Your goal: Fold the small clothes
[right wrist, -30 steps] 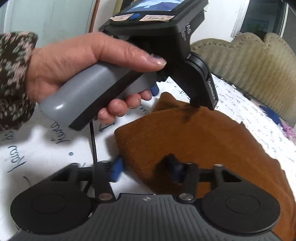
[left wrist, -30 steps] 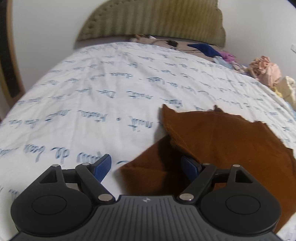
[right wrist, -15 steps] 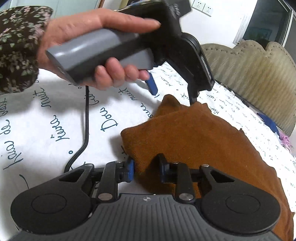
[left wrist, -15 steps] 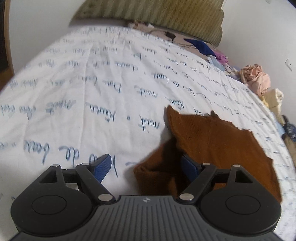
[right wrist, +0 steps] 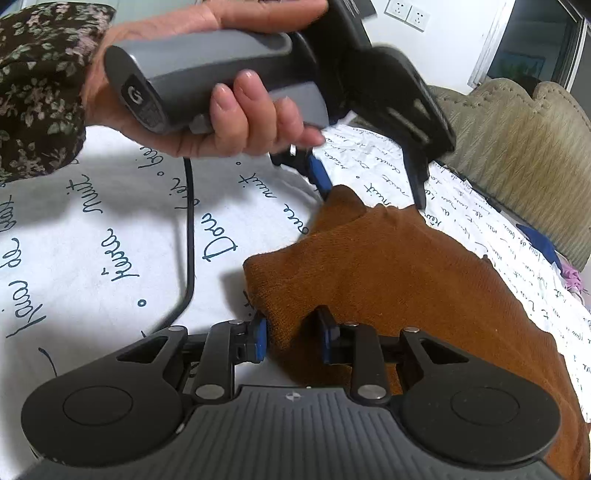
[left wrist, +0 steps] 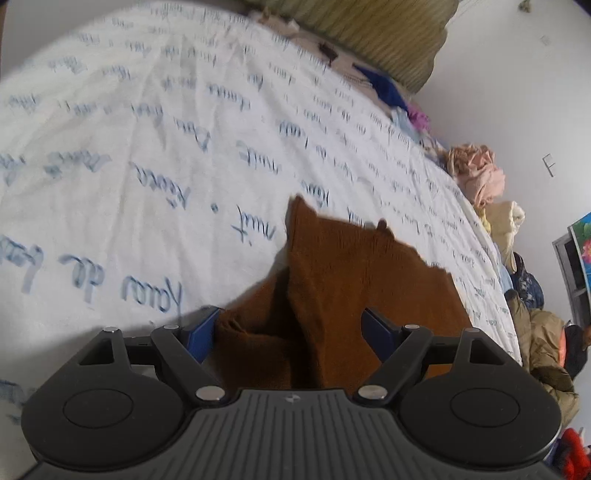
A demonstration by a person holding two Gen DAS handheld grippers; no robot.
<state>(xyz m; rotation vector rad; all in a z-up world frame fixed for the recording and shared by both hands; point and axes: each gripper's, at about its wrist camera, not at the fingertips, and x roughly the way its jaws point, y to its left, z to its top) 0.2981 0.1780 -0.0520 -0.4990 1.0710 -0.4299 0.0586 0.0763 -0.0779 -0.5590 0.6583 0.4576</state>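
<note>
A brown knit garment [left wrist: 354,273] lies on the white bed sheet with blue script [left wrist: 147,147]. My left gripper [left wrist: 291,332] is open, its blue fingers straddling a raised fold of the garment's near corner. In the right wrist view the garment [right wrist: 388,266] fills the lower right. My right gripper [right wrist: 293,338] is shut on a folded edge of the garment, blue pads pressing it from both sides. The left gripper [right wrist: 369,192], held by a hand in a floral sleeve, stands over the garment's far corner.
A green-beige headboard [left wrist: 369,29] lines the far bed edge. Piled clothes, pink [left wrist: 474,173] and cream [left wrist: 506,221], sit along the right edge, with blue cloth [left wrist: 384,88] near the headboard. A black cable [right wrist: 190,236] trails across the sheet.
My right gripper closed from open onto the garment's folded edge. My left gripper stayed open and shifted so the fold now sits between its fingers; the left hand rose and tilted.
</note>
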